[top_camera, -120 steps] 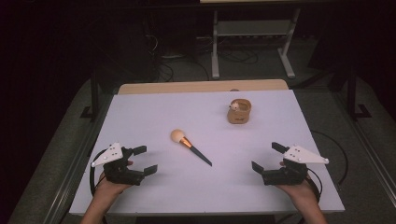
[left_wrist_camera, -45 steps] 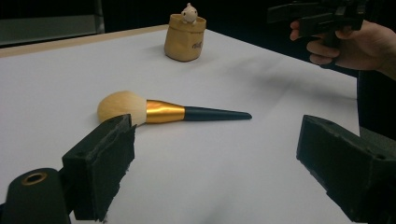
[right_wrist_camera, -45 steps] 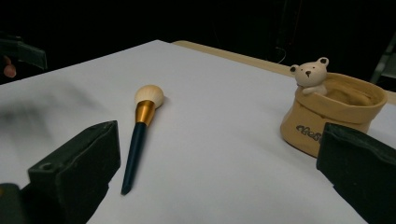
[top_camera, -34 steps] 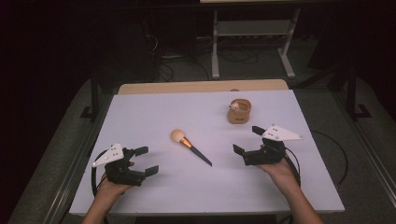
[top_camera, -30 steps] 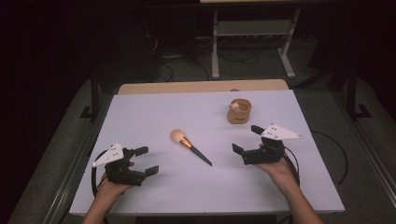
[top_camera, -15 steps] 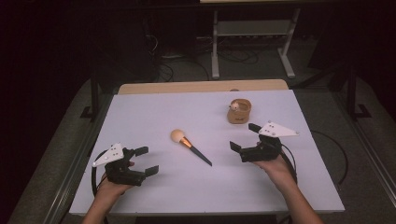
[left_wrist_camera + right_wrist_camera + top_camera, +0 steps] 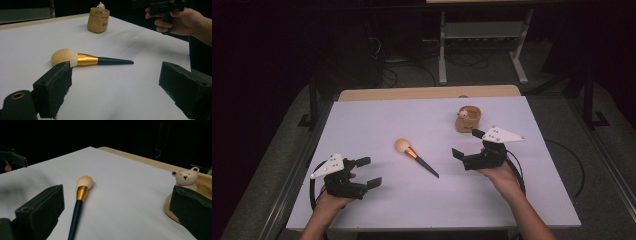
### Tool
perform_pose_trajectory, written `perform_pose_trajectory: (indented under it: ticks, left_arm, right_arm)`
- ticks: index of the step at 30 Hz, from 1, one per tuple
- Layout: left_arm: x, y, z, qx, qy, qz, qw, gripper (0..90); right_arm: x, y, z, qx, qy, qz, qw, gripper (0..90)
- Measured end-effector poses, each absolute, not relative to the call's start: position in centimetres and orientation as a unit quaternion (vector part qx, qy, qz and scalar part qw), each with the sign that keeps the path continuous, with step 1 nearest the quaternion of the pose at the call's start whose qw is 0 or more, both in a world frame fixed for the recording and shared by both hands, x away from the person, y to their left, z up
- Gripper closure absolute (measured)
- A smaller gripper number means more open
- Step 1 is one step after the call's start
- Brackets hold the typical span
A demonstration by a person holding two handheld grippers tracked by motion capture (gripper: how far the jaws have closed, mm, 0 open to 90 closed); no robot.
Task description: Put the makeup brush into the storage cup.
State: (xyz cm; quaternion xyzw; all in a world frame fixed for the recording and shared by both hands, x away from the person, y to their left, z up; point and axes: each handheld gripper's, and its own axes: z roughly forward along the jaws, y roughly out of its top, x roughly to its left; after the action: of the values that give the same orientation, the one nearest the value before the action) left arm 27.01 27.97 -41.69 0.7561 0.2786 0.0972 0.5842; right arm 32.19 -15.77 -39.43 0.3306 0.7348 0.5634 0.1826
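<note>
A makeup brush (image 7: 414, 156) with a pale round head, gold ferrule and dark handle lies flat mid-table; it also appears in the left gripper view (image 7: 87, 59) and the right gripper view (image 7: 81, 198). A tan holder with a small bear figure (image 7: 467, 118) stands upright at the back right (image 7: 98, 19) (image 7: 185, 186). My right gripper (image 7: 468, 142) hovers open just right of the brush handle's tip, with nothing between its jaws. My left gripper (image 7: 368, 172) rests open near the front left, apart from the brush.
The white table top (image 7: 377, 125) has a wooden strip along its far edge (image 7: 427, 93). Black cables (image 7: 569, 165) trail off to the right. A metal stand (image 7: 484, 35) is on the dark floor behind the table.
My right gripper has moved left and forward from the front right corner toward the brush handle. The left gripper, brush and holder have stayed in place.
</note>
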Motion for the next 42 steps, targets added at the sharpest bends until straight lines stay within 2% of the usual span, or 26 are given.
perform_pose_trajectory:
  ticks: [42]
  left_arm:
    - [26.9, 27.9, -41.6, 0.754, 0.281, 0.095, 0.586, 10.9]
  right_arm:
    - [33.9, -12.5, -39.1, 0.306, 0.744, 0.568, 0.173, 0.0]
